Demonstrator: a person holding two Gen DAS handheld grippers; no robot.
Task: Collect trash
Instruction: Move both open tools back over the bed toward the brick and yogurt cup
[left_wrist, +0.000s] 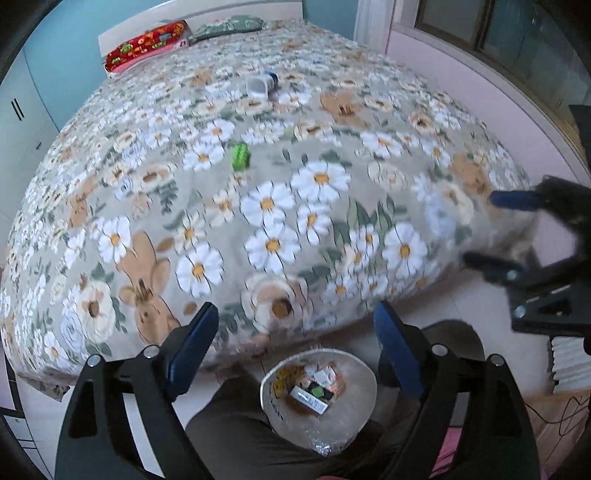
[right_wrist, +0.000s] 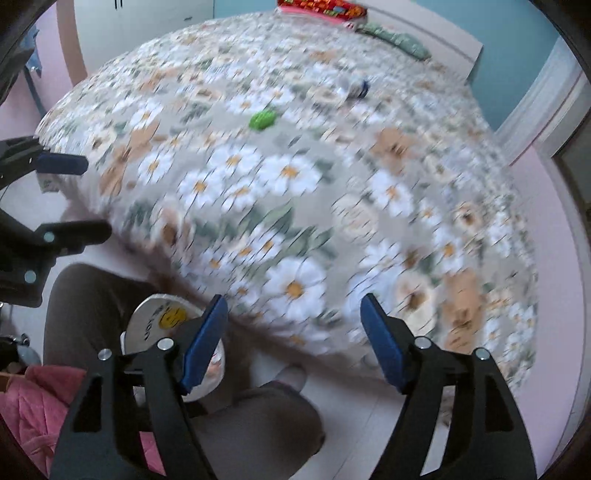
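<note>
A green crumpled piece of trash lies mid-bed on the floral cover. Farther back lies a white tipped-over cup with a dark blue part. Down on the floor, between the person's legs, stands a bag-lined trash bin holding several wrappers and small boxes. High over the bin and the bed's edge my left gripper is open with nothing between its blue pads. My right gripper hangs beside it, also open and empty.
The bed fills most of both views. A red patterned package and a green pillow lie at the headboard. The person's brown trouser legs flank the bin. A pink garment lies at the lower left.
</note>
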